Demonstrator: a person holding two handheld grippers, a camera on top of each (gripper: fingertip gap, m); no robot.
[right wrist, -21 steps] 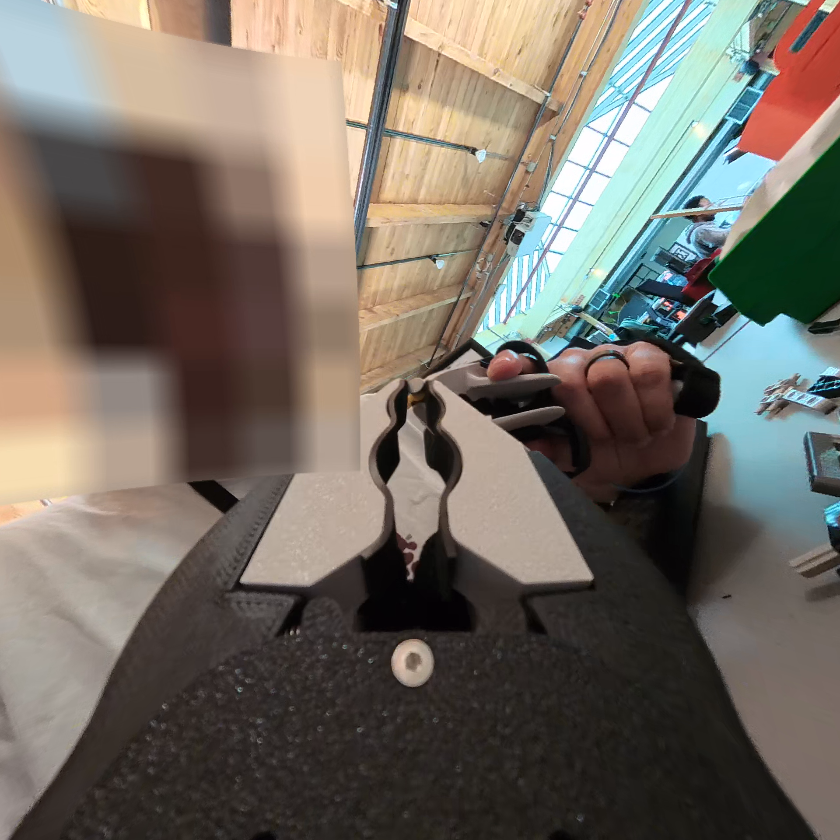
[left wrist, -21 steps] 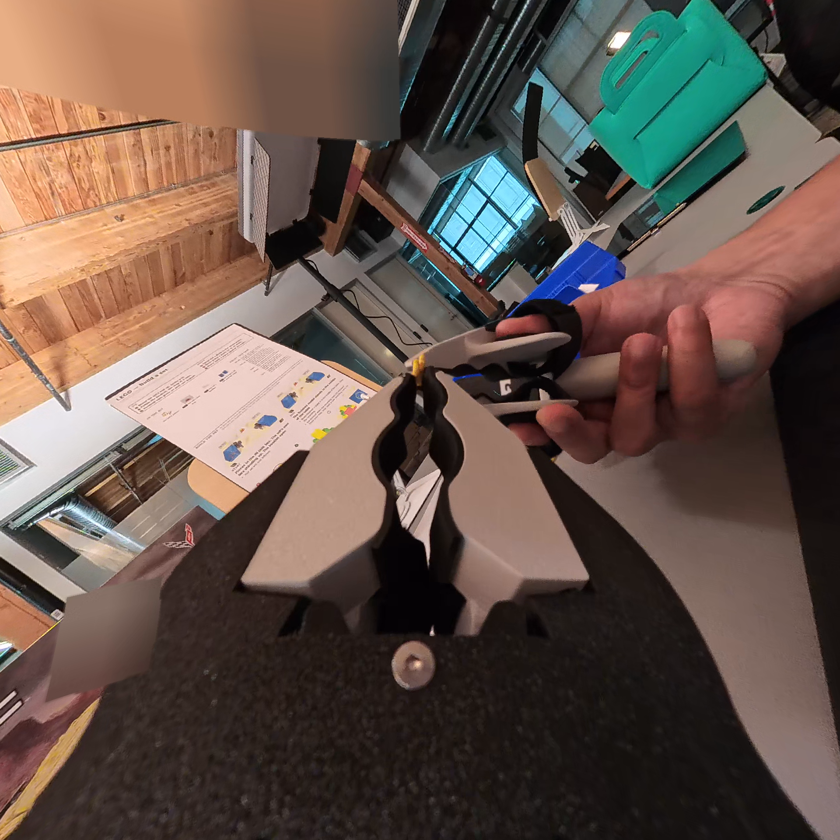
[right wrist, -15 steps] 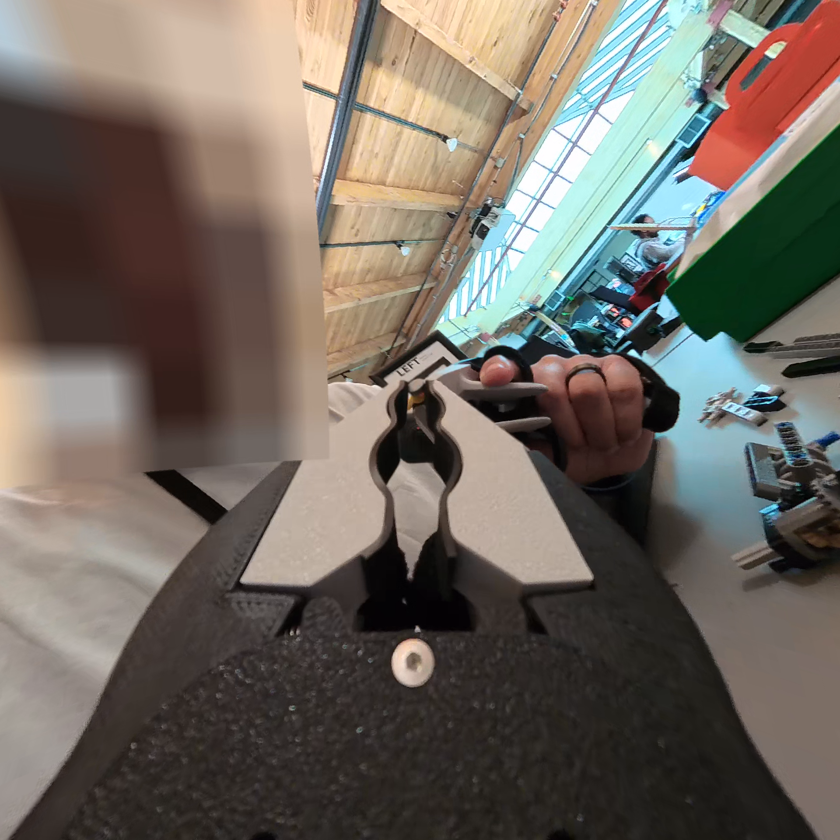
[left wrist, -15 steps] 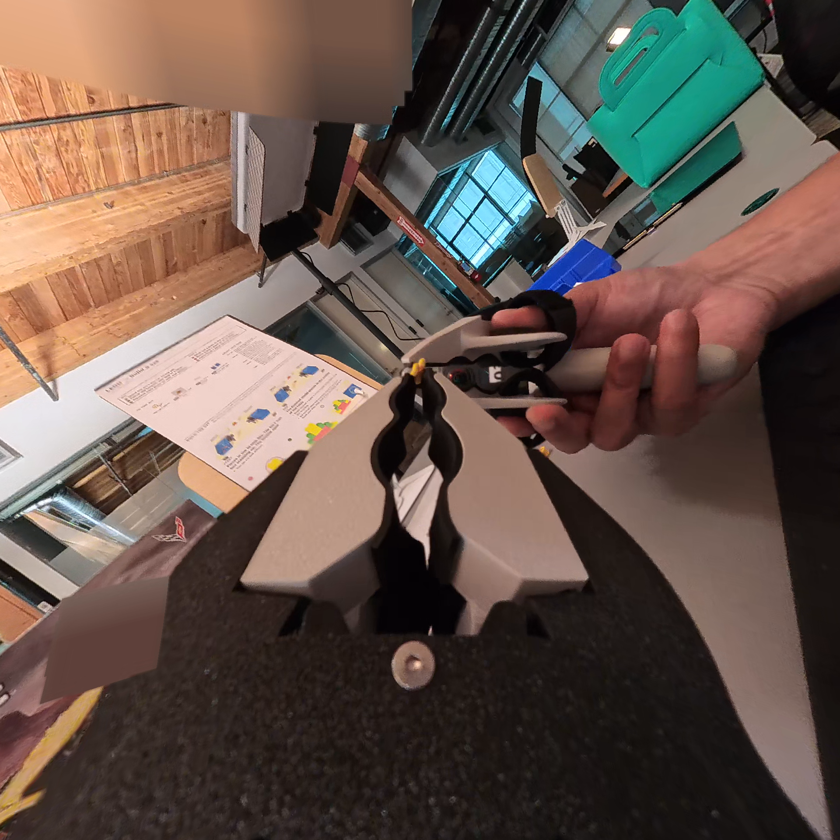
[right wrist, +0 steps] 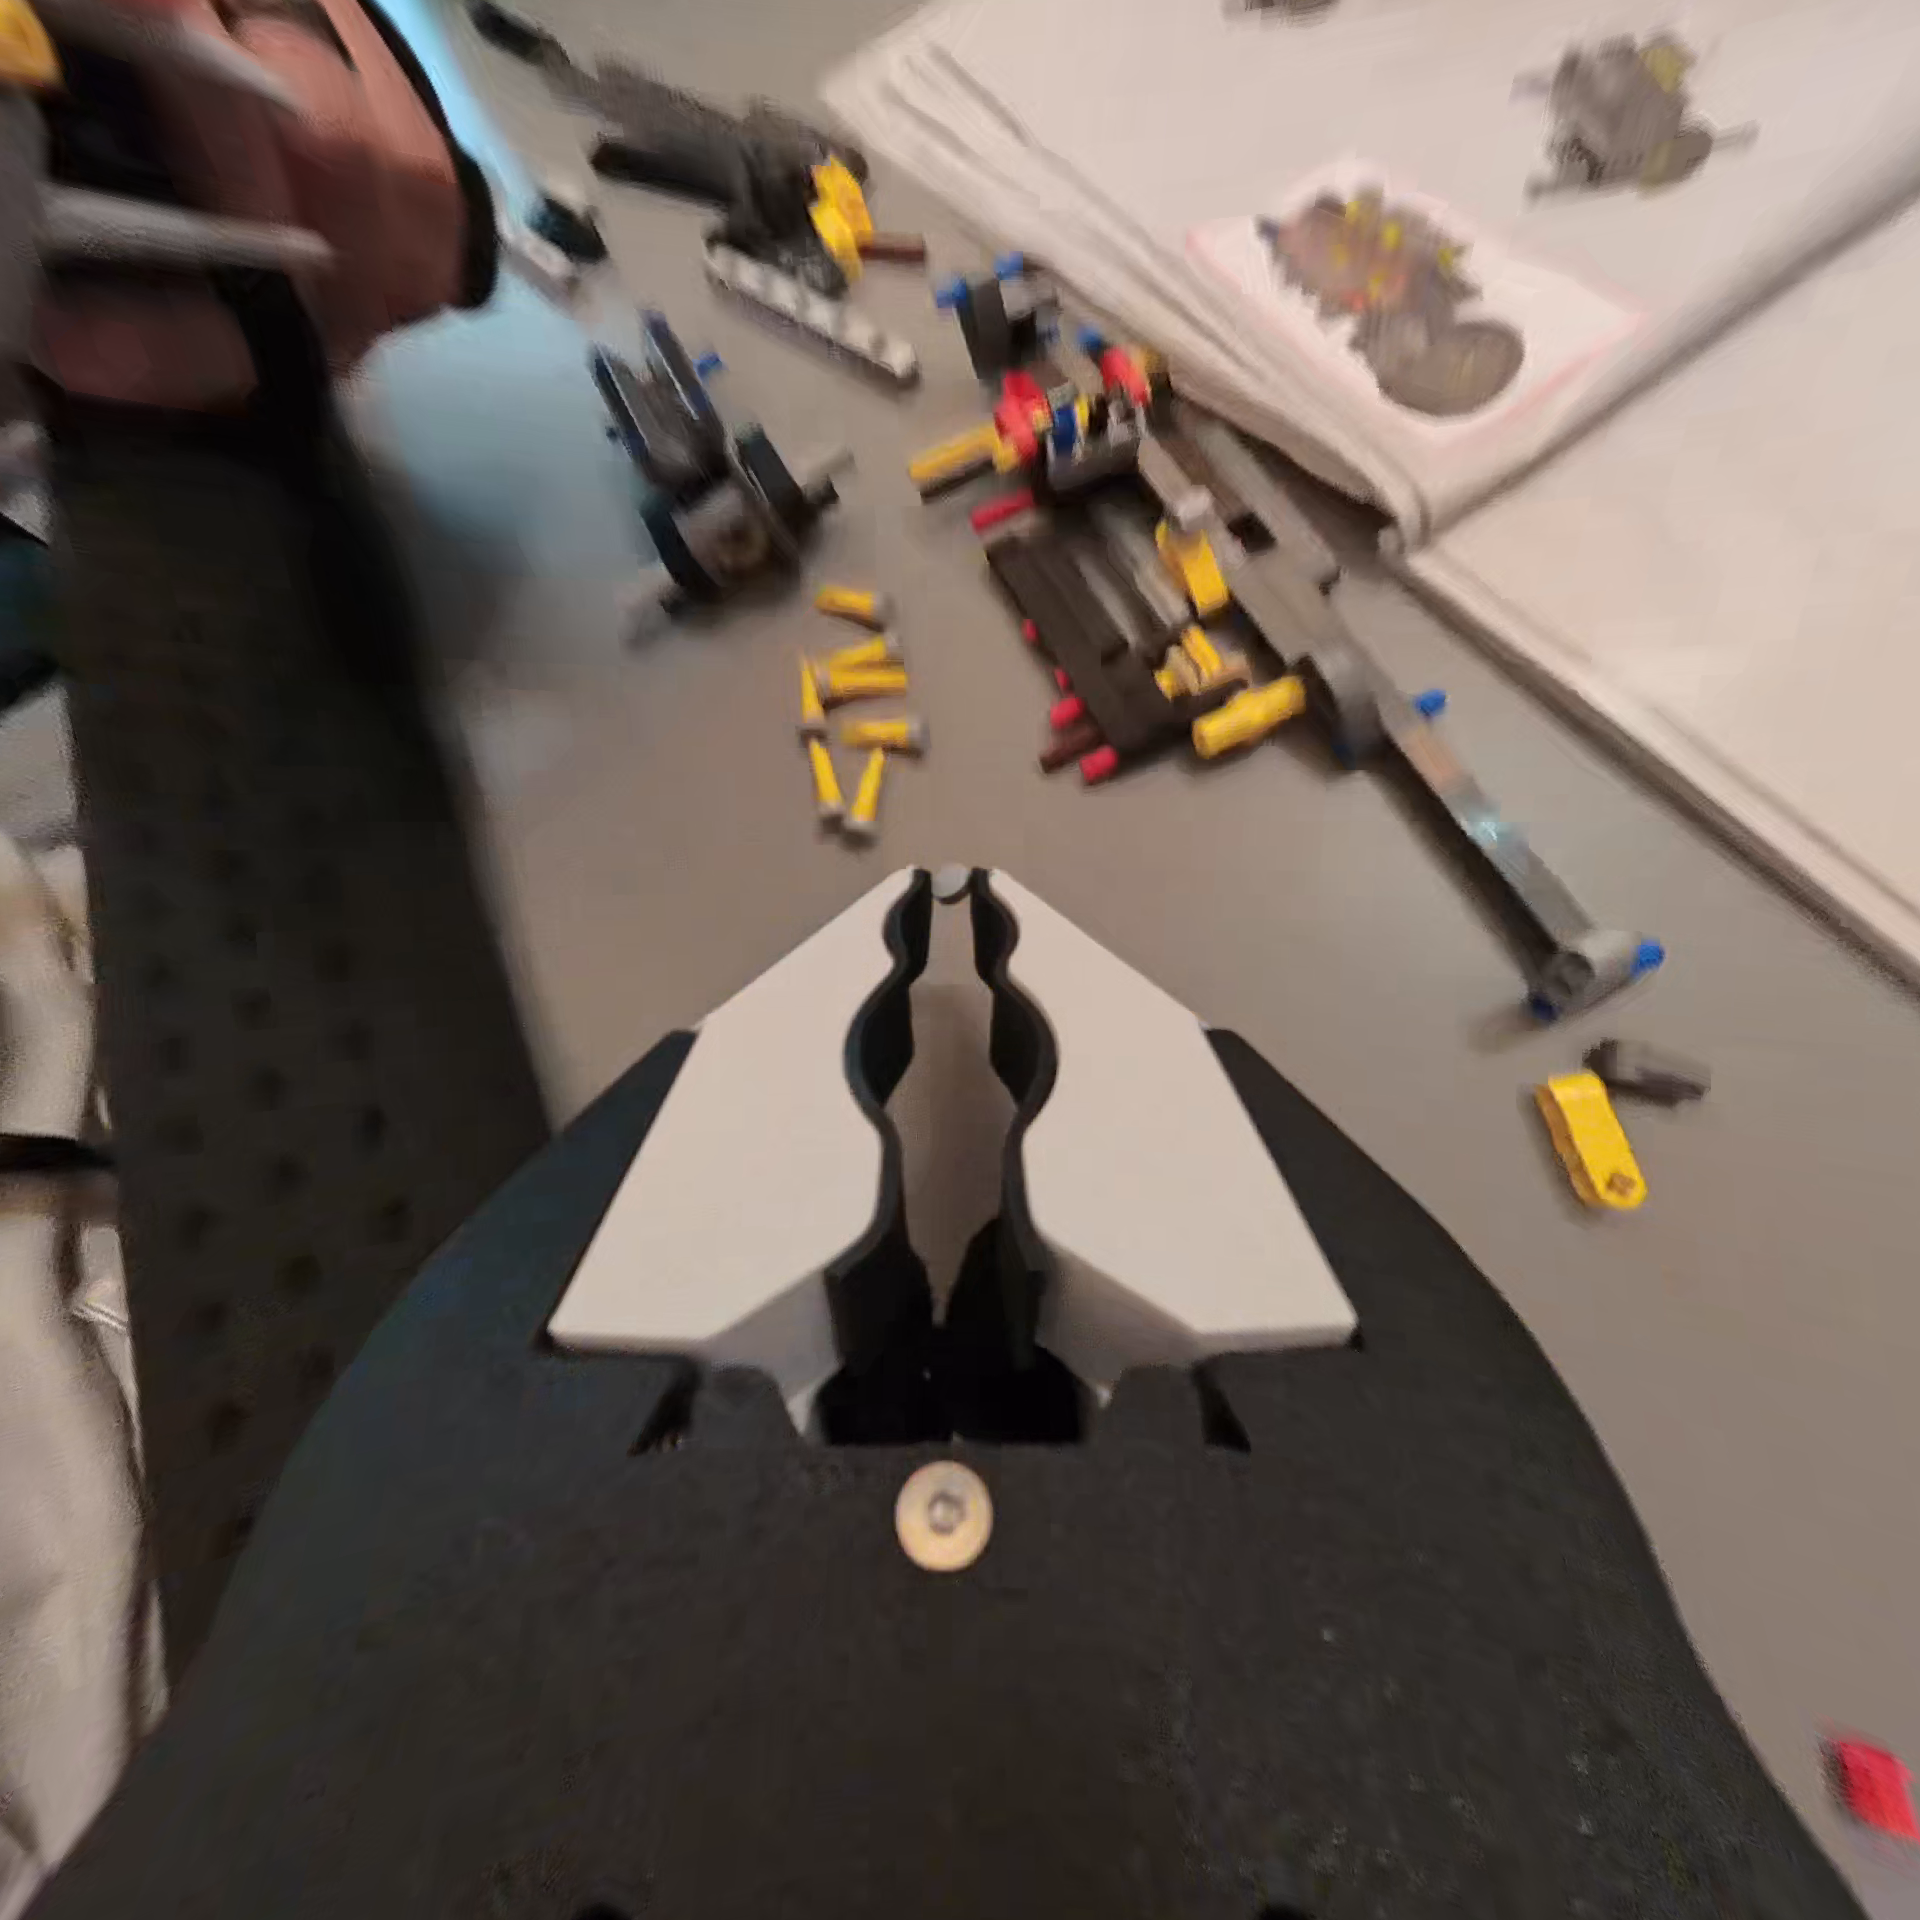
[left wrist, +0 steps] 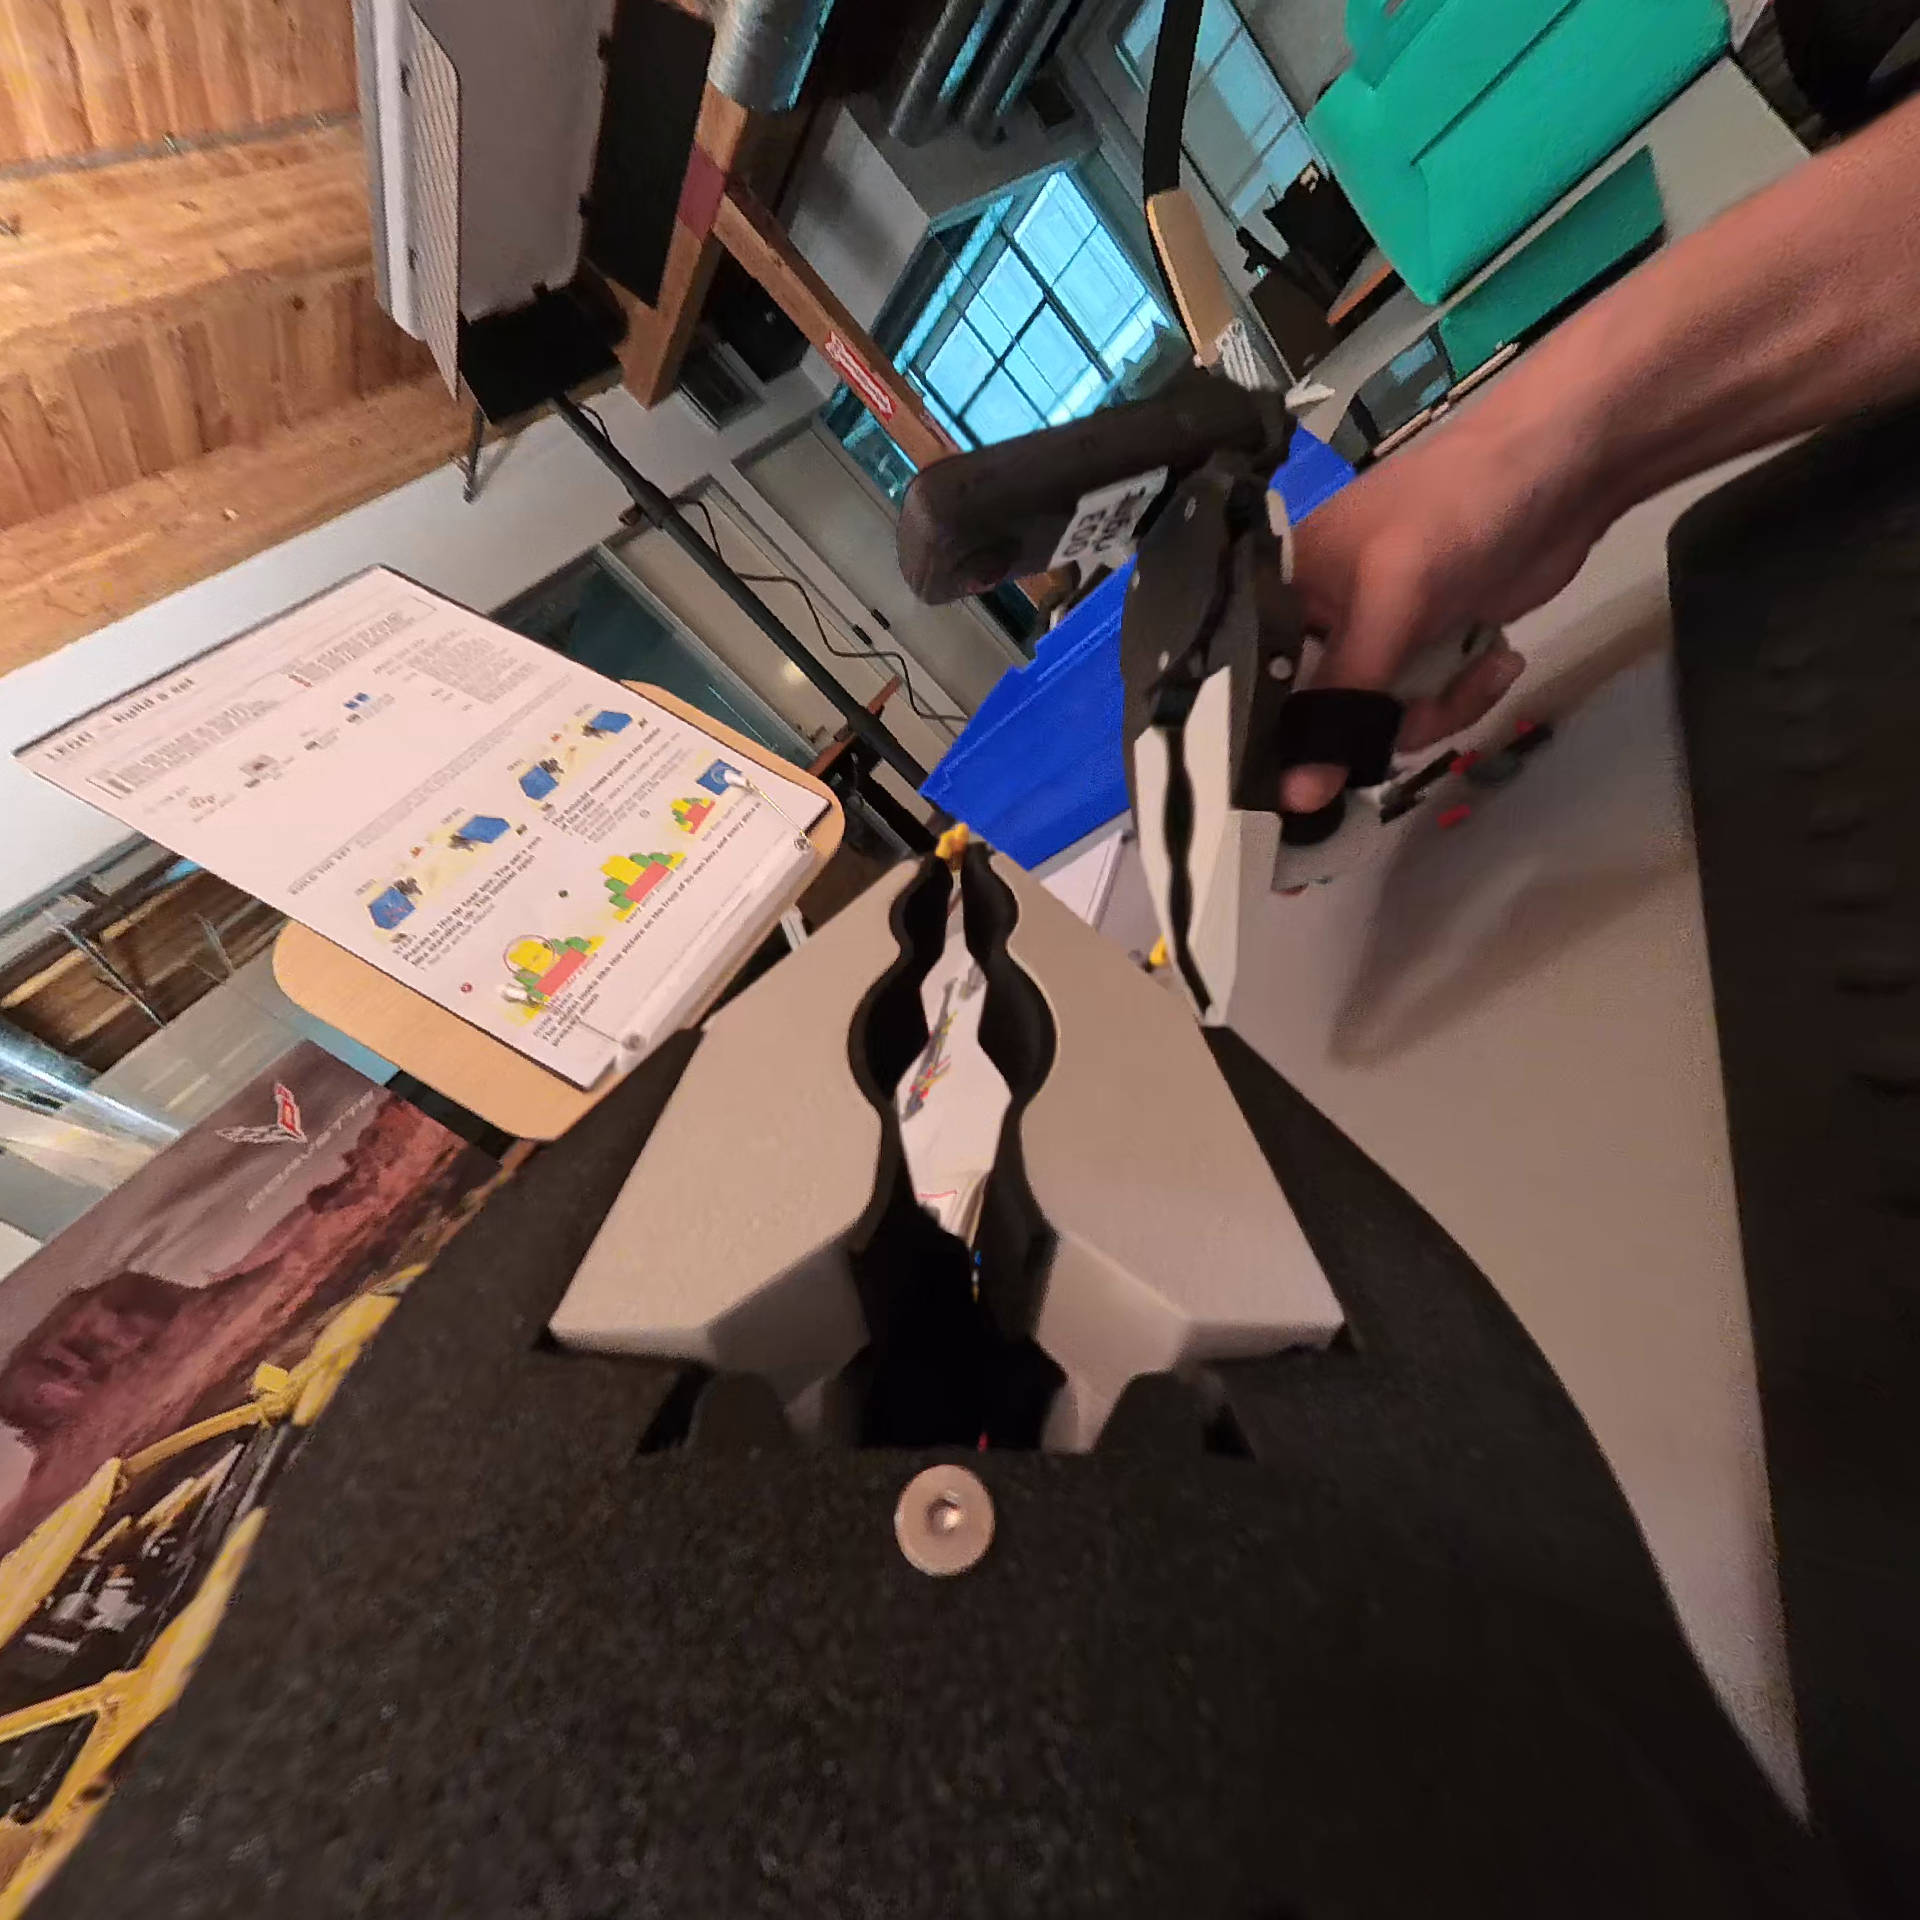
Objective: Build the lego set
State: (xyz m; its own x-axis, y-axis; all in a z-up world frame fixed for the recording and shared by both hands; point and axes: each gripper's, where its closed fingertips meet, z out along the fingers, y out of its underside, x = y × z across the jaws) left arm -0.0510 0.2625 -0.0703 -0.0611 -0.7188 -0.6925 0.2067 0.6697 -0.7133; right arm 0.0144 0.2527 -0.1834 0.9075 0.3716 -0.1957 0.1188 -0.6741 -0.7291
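Left tongs [left wrist: 954,854] pinch a small yellow lego piece [left wrist: 950,840] at their tips, raised above the grey table [left wrist: 1538,1039]. Right tongs [right wrist: 948,881] clamp a small grey lego pin [right wrist: 948,881] over loose yellow pins [right wrist: 857,707] and a blurred, partly built black-and-yellow lego assembly [right wrist: 1132,592] beside an open instruction booklet [right wrist: 1558,312].

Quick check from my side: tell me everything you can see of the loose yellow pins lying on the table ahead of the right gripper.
The yellow pins are a loose cluster of about seven short rods, plastic by the look, most with a greyish tip. They lie flat on the grey table, pointing various ways, some touching or crossing. They sit beyond the right gripper, between a dark blue-grey sub-assembly and the long black chassis build. Nothing grips them. Motion blur hides finer detail.
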